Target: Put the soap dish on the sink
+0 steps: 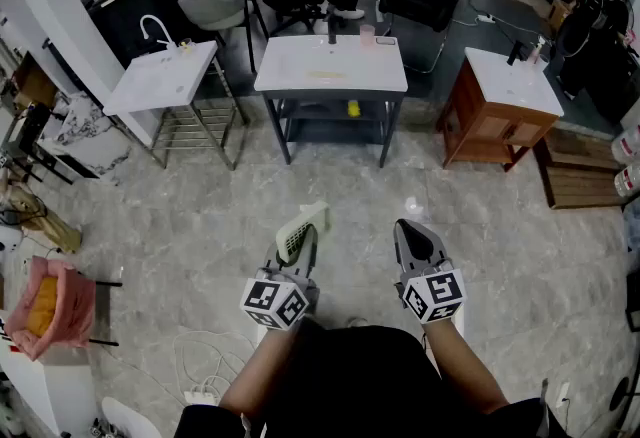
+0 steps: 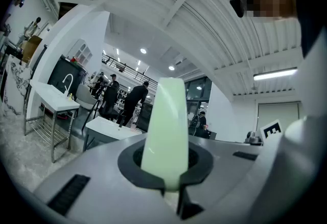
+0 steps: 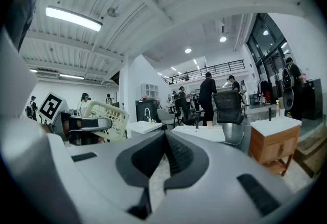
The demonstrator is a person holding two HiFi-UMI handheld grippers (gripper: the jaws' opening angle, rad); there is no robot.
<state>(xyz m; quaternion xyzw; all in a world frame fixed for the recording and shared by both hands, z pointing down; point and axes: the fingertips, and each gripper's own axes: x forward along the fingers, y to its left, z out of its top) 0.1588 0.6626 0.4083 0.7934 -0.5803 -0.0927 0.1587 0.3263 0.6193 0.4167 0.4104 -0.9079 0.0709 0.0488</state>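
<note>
A pale, perforated soap dish (image 1: 300, 229) is clamped on edge in my left gripper (image 1: 303, 246), which is held level over the marble floor. In the left gripper view the soap dish (image 2: 166, 131) stands upright between the shut jaws of the left gripper (image 2: 171, 187). My right gripper (image 1: 407, 226) is beside it, shut with nothing in it. The right gripper view shows its own tips (image 3: 163, 142) closed, with the soap dish (image 3: 104, 118) off to the left. A white sink (image 1: 331, 63) on a grey stand is straight ahead, well out of reach.
A second white sink (image 1: 160, 76) stands at the left and a third on a wooden cabinet (image 1: 512, 79) at the right. Office chairs (image 1: 222, 11) and people are behind them. A pink bag (image 1: 45, 306) and cables (image 1: 200, 356) lie at the lower left, a wooden pallet (image 1: 585, 171) at the right.
</note>
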